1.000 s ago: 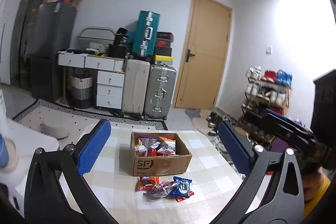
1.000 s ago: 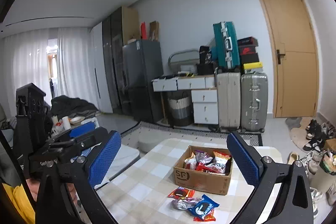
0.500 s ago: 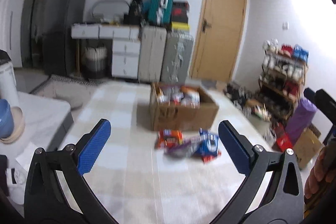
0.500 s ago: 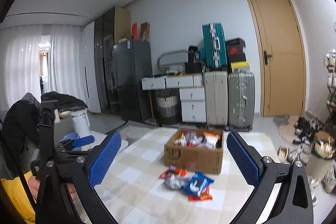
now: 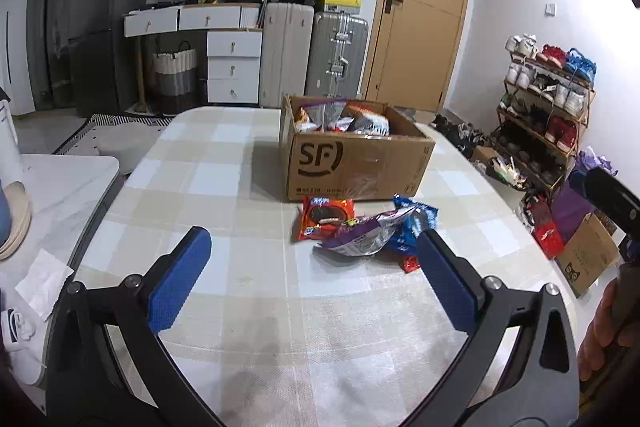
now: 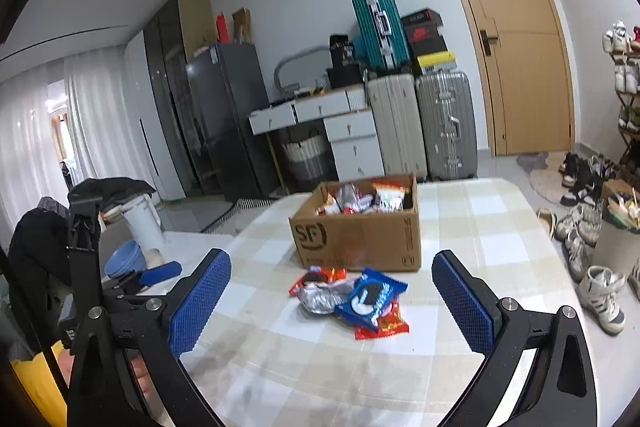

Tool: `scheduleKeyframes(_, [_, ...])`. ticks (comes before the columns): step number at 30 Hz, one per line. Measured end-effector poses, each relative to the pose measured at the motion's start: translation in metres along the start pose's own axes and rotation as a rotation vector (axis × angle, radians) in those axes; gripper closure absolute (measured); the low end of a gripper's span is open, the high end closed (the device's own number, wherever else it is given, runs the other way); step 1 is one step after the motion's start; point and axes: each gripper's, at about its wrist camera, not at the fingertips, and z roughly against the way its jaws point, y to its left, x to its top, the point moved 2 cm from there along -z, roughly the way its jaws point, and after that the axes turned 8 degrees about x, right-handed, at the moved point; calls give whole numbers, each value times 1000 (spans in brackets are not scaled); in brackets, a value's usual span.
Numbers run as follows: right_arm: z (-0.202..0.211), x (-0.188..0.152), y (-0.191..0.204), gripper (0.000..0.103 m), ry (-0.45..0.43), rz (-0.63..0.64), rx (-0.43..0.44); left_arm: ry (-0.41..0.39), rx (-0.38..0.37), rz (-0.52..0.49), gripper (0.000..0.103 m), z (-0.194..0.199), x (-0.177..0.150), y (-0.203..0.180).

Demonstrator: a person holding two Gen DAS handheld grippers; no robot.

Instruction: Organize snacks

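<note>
The left tool (image 5: pixel 312 275) hovers over the near part of the worktop (image 5: pixel 224 187), its blue-padded fingers (image 5: pixel 178 279) spread wide with nothing between them. The right tool (image 6: pixel 332 303) is likewise spread and empty, held above the checked cloth on the same worktop (image 6: pixel 480 227). Toward the far side stands an open cardboard box (image 5: pixel 356 163) marked SF on its front, already holding several snack packets (image 5: pixel 340 119) that stand up against one another; in the right wrist view the box (image 6: pixel 360 235) shows the same crowded filling. Just in front of the box, a small heap of loose snacks lies on the cloth: a red cookie packet (image 5: pixel 326 217) nearest the box, a purple and silver bag (image 5: pixel 360 235) overlapping it, and a blue cookie packet (image 5: pixel 416 223) at the right edge of the heap. From the right wrist the blue packet (image 6: pixel 370 297) lies on top of a red wrapper (image 6: pixel 384 327), though the blur there makes it hard to say whether that is one wrapper or two. Suitcases (image 5: pixel 312 55) and a white drawer unit (image 5: pixel 232 67) stand against the far wall, with a shoe rack (image 5: pixel 548 107) at the right.
</note>
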Motion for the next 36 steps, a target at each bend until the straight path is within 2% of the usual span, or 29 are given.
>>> scheduleKeyframes(8, [-49,-23,-37,1,115,-65,-30,66,6,-13,1,-54,-2,1])
scheduleKeyframes(14, [-93,-40,-67,1,221,-136,-28,132,-19,-30,1,-103,-6,-7])
scheduleKeyframes(20, [-125,-48,-85,1,267,-166,-23,187,-83,-63,1,-145,-9,-30])
scheduleKeyframes(25, [-140,-53,-98,1,281,-192,-15,217,-104,-69,1,-179,-6,-44])
scheduleKeyframes(29, [-144,-59,-105,1,299,-213,-10,251,-152,-57,26,-202,-3,-52])
scheduleKeyframes(30, [-145,-60,-107,1,302,-219,-9,264,-175,-49,35,-203,-1,-52])
scheduleKeyframes(31, [-147,-62,-109,1,306,-229,-8,285,-215,-38,40,-210,-2,-54])
scheduleKeyframes(32, [-149,-63,-111,1,310,-236,-4,303,-243,-28,51,-214,-2,-56])
scheduleKeyframes(34, [-150,-65,-112,1,315,-245,-1,305,-253,-28,53,-219,-3,-59])
scheduleKeyframes(36, [-152,-66,-112,1,319,-246,3,299,-271,-24,60,-222,-1,-60])
